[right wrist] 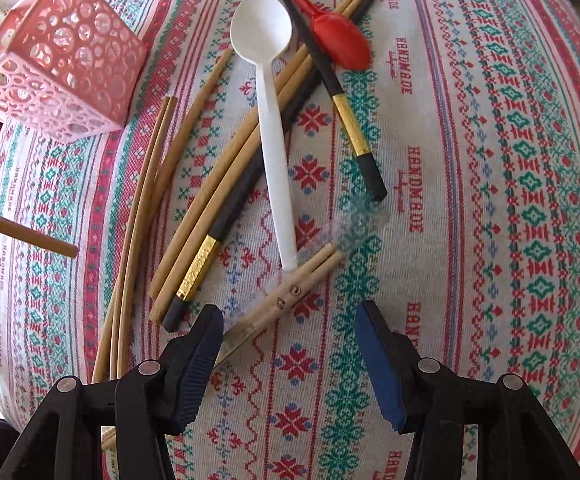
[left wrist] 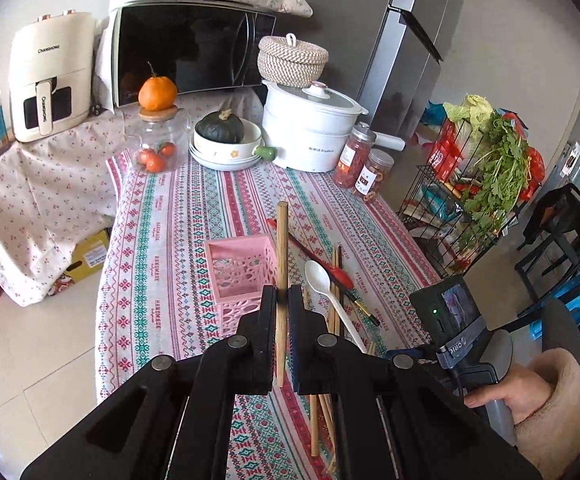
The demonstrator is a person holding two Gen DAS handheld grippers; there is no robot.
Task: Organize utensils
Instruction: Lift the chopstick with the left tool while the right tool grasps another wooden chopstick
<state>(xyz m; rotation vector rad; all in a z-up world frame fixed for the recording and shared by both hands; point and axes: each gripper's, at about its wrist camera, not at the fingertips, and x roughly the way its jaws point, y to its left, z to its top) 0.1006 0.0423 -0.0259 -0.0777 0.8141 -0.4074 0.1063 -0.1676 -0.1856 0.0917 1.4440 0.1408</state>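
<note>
Pink basket (left wrist: 239,270) beside loose chopsticks (right wrist: 226,168), glass jar (left wrist: 157,142) with tomatoes (left wrist: 153,158)

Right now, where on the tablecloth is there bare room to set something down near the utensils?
Bare cloth lies right of the black chopstick, toward the table edge, and between the pink basket and the plates. It is crowded from the basket across the white spoon to the red spoon.

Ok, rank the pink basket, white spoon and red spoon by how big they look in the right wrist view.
1. pink basket, though partly cut off at the frame edge
2. white spoon
3. red spoon, handle partly hidden under a black chopstick
</note>
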